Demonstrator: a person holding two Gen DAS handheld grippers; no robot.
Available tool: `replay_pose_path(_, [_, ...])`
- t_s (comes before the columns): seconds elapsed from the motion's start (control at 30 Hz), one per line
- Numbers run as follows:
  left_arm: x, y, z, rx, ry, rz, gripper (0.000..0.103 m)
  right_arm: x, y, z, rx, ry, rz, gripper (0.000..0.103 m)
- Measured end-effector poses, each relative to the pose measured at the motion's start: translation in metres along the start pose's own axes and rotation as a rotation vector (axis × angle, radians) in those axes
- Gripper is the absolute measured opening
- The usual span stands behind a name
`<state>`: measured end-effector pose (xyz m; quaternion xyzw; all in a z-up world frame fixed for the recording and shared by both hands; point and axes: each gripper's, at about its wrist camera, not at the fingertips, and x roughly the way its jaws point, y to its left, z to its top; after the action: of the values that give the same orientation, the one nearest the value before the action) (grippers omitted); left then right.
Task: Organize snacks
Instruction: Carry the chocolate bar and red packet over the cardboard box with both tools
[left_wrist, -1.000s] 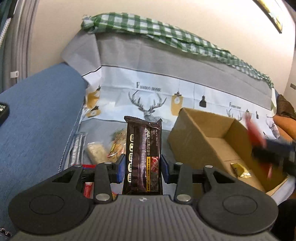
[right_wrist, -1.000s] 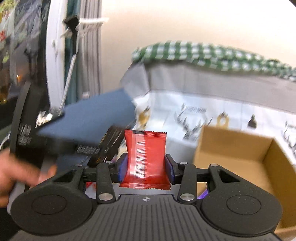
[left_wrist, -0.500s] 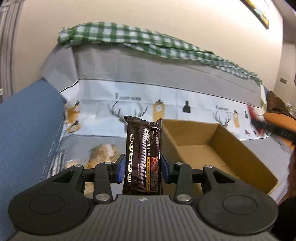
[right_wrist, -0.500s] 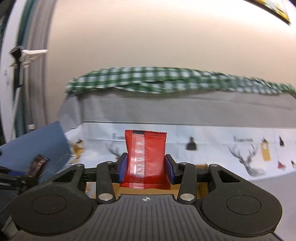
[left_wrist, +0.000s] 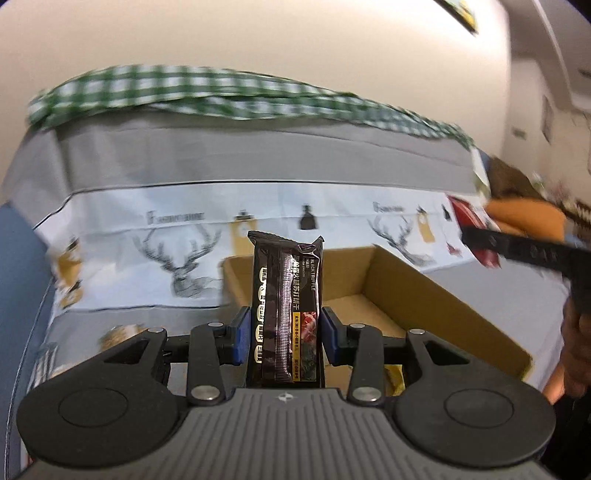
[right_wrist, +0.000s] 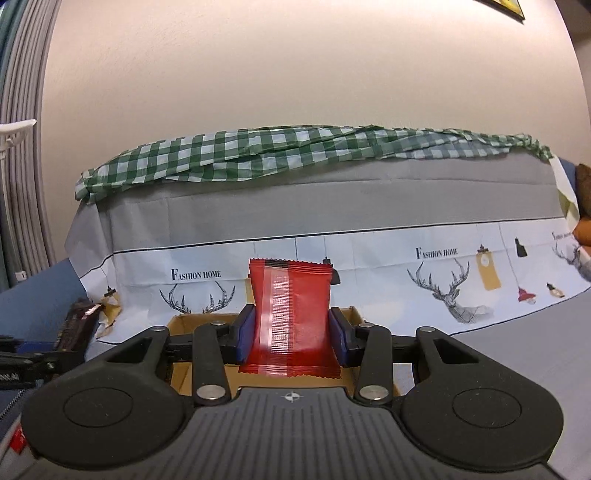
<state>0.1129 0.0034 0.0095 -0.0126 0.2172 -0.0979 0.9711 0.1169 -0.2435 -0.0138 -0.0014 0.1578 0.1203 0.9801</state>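
Note:
My left gripper (left_wrist: 284, 334) is shut on a dark brown cracker packet (left_wrist: 286, 306) that stands upright between the blue pads. Just behind and below it lies an open cardboard box (left_wrist: 436, 295); a small yellow wrapper (left_wrist: 394, 374) shows low inside it. My right gripper (right_wrist: 291, 339) is shut on a red snack packet (right_wrist: 291, 314), held upright above the box's near rim (right_wrist: 207, 319). In the left wrist view the right gripper with its red packet (left_wrist: 471, 218) appears blurred at the right edge. In the right wrist view the dark packet (right_wrist: 75, 326) shows at the far left.
The box sits on a sofa under a grey and white deer-print cover (right_wrist: 443, 280), with a green checked cloth (right_wrist: 295, 151) along the backrest. Loose snack packets (left_wrist: 114, 334) lie blurred left of the box. A blue cushion (right_wrist: 37, 288) is at the left, an orange one (left_wrist: 524, 218) at the right.
Both hands swung sideways with their packets still gripped. The left view now has the box centred behind the dark packet; the right gripper came over the box's edge and steadied.

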Motion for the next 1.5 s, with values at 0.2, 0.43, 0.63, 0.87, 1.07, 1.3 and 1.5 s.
replay_pose_path(0.2, [0.023, -0.030, 0.000, 0.080, -0.007, -0.042, 0.043, 0.000, -0.008, 0.004, 0.009, 0.013, -0.016, 0.043])
replay_pose_path(0.43, [0.049, -0.040, 0.010, 0.032, -0.009, -0.081, 0.043, 0.004, -0.011, 0.002, 0.000, 0.040, -0.036, 0.043])
replay_pose_path(0.63, [0.061, -0.053, 0.011, 0.057, 0.000, -0.109, 0.043, 0.009, -0.006, -0.001, -0.034, 0.054, -0.050, 0.043])
replay_pose_path(0.87, [0.075, -0.062, 0.015, 0.068, 0.000, -0.118, 0.043, 0.019, 0.000, -0.004, -0.051, 0.078, -0.055, 0.043])
replay_pose_path(1.07, [0.097, -0.060, 0.015, 0.057, 0.075, -0.073, 0.043, 0.028, 0.004, -0.006, -0.042, 0.102, -0.061, 0.044])
replay_pose_path(1.3, [0.109, -0.055, 0.015, 0.022, 0.121, -0.039, 0.043, 0.035, 0.005, -0.006, -0.008, 0.118, -0.067, 0.044])
replay_pose_path(1.5, [0.111, -0.051, 0.019, -0.011, 0.117, -0.029, 0.043, 0.039, 0.010, -0.007, -0.012, 0.123, -0.066, 0.044])
